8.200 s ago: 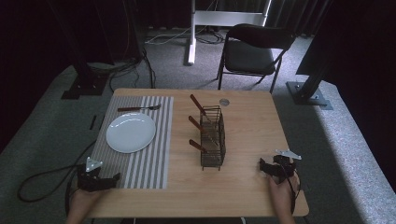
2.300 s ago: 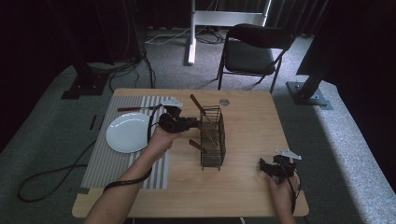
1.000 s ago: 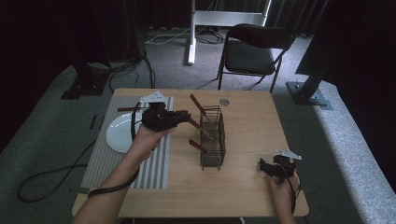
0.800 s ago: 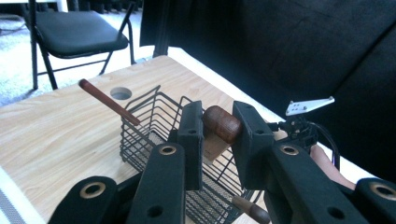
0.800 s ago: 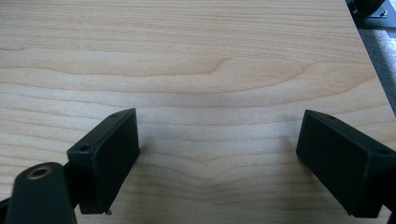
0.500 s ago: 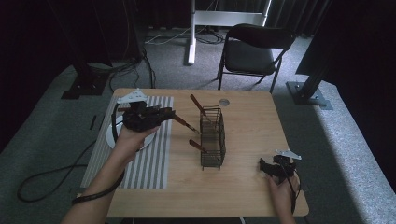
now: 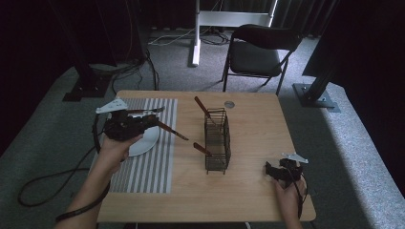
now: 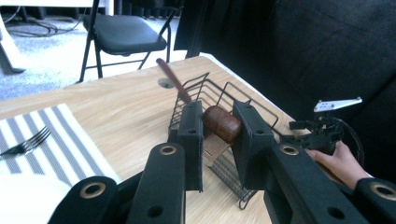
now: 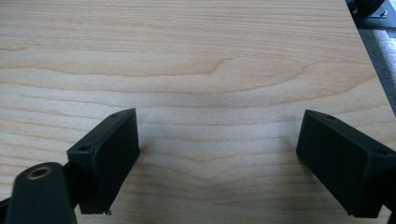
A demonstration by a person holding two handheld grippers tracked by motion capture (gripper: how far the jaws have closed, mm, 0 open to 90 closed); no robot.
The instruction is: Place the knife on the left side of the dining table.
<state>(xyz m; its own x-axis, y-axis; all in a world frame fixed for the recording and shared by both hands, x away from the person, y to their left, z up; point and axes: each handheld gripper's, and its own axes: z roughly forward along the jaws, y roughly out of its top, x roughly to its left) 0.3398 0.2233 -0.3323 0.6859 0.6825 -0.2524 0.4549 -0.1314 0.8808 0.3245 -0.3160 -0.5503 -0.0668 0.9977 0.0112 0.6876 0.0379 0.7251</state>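
Note:
My left gripper (image 7: 152, 122) hovers over the white plate (image 7: 145, 141) and is shut on a wooden-handled utensil (image 7: 171, 130) that points right toward the black wire basket (image 7: 217, 139). In the left gripper view the round brown handle end (image 8: 222, 124) sits between the jaws of the left gripper (image 8: 219, 117). Two more wooden-handled utensils stay in the basket, one sticking up at the back (image 7: 202, 108) and one poking out of its left side (image 7: 201, 149). My right gripper (image 7: 273, 171) rests on the table at the front right, and the right gripper (image 9: 217, 158) is open over bare wood.
A striped placemat (image 7: 148, 167) lies at the left under the plate, with a fork (image 7: 144, 111) at its far end. A small round metal cap (image 7: 229, 104) is set in the tabletop behind the basket. A folding chair (image 7: 258, 50) stands beyond the table.
My left gripper has carried the utensil from beside the basket leftward to above the plate. The right gripper has stayed put.

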